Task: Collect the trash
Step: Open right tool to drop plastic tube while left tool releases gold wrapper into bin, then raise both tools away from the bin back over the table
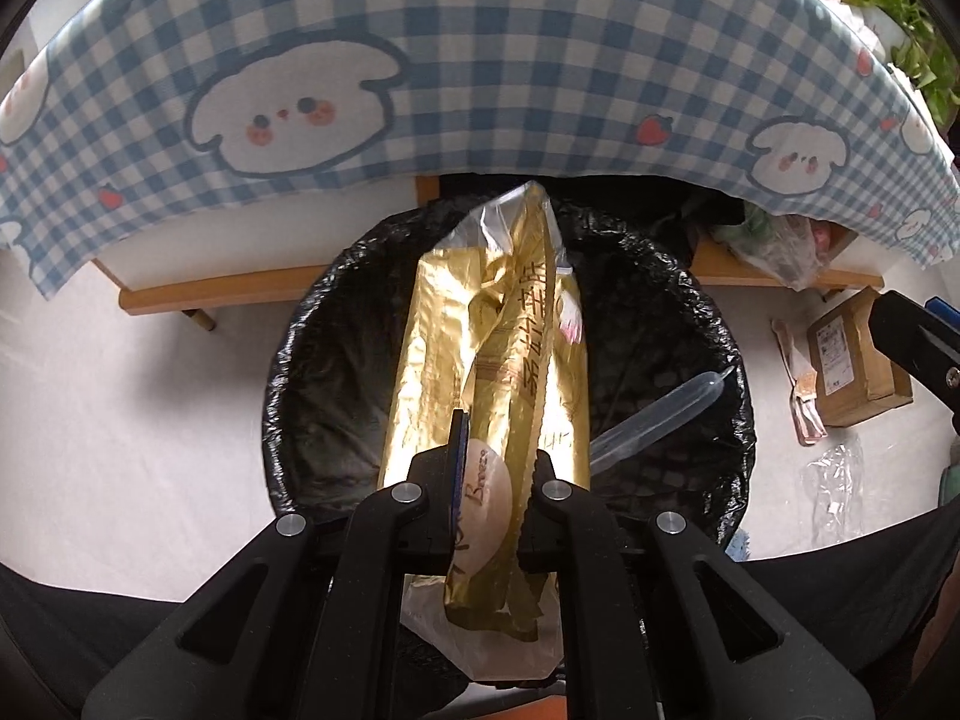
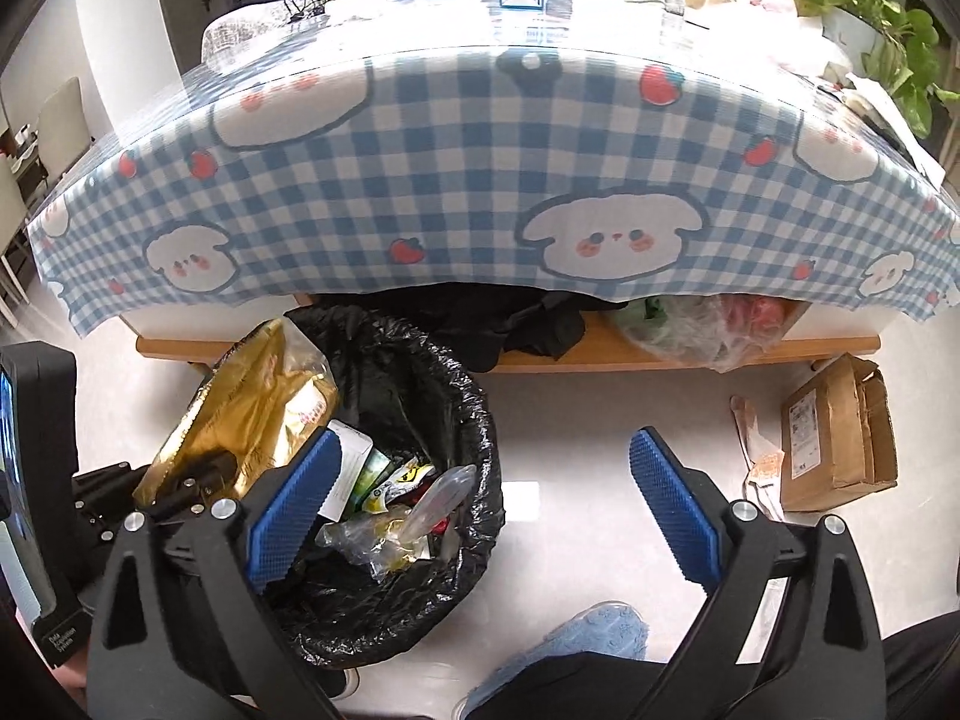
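My left gripper [image 1: 499, 456] is shut on a long gold foil wrapper [image 1: 444, 360], which has clear plastic at its far end. It hangs over the bin with the black liner [image 1: 300, 360]. A clear plastic dropper [image 1: 660, 420] lies inside the bin to the right. In the right wrist view the bin [image 2: 480, 420] stands at the lower left and holds several wrappers and the dropper [image 2: 441, 495]. The gold wrapper [image 2: 240, 414] is above its left rim, in the left gripper [image 2: 201, 477]. My right gripper [image 2: 483, 510] is open over the floor beside the bin, its blue pads [image 2: 672, 510] empty.
A table under a blue checked cloth [image 2: 450, 180] stands behind the bin, with a low wooden shelf [image 2: 600, 357] holding dark cloth and plastic bags. A cardboard box [image 2: 834, 438] and paper scraps lie on the pale floor at the right. A potted plant [image 2: 870, 18] sits far right.
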The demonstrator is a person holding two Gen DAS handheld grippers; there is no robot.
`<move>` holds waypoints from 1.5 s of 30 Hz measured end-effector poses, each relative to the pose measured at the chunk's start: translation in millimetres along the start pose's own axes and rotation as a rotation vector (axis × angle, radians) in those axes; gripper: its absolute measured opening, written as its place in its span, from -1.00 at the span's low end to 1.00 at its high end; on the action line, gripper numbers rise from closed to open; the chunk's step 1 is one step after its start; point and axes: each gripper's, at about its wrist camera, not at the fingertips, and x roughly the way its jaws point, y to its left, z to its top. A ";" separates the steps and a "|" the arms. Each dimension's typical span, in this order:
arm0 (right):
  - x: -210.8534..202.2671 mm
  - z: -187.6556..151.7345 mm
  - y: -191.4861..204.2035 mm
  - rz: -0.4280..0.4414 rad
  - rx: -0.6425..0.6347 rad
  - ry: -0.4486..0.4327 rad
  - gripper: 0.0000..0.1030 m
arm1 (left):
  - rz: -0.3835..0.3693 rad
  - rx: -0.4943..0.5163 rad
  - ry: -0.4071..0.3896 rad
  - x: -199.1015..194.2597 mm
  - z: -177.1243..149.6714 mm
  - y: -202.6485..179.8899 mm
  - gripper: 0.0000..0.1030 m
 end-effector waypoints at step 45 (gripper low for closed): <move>-73.0 53.6 5.9 -0.018 -0.017 -0.196 0.85 | -0.003 -0.036 -0.240 -119.8 47.8 32.5 0.88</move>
